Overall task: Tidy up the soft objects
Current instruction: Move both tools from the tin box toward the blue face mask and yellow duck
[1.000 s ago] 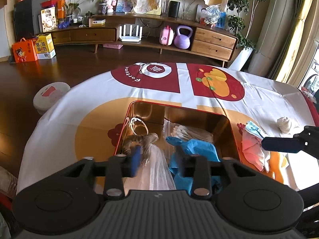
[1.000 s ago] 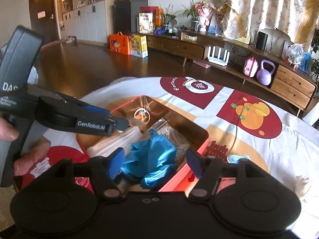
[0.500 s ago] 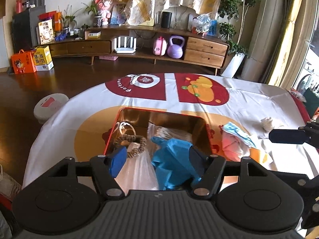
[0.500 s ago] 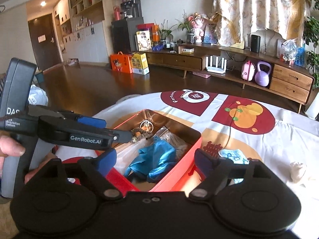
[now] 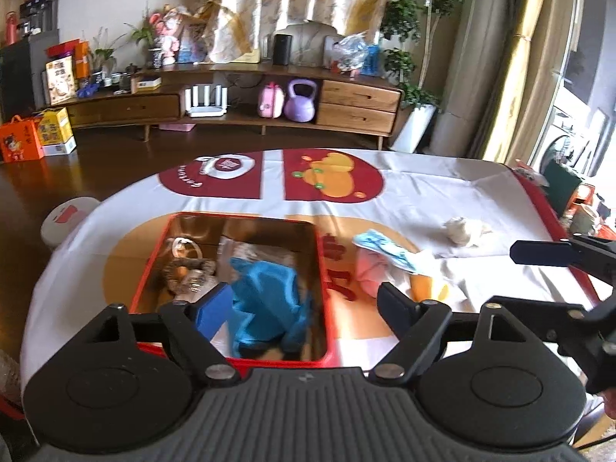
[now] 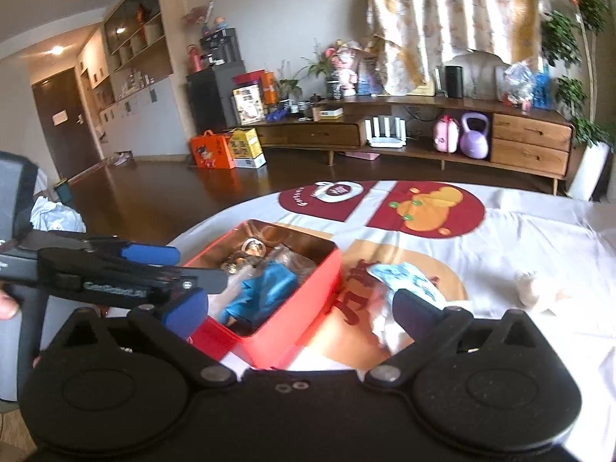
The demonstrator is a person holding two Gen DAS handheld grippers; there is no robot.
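Blue crumpled soft cloth (image 5: 265, 300): released; lies inside the red rectangular metal tin (image 5: 325, 269) on the table.
Left tool (image 5: 298, 304): jaws just opened wide, empty, drawn back.
Right tool (image 6: 298, 304): likewise.
Pending: pink-and-blue soft items (image 5: 379, 261) beside the tin.

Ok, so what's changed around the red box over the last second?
Both hand-held grippers pulled back from the red box, and their jaws have just been opening; nothing is between them now. The left hand-held gripper and the right hand-held gripper are both empty. The blue cloth stayed in the box, and the pink cloth and white wad stayed on the tablecloth.
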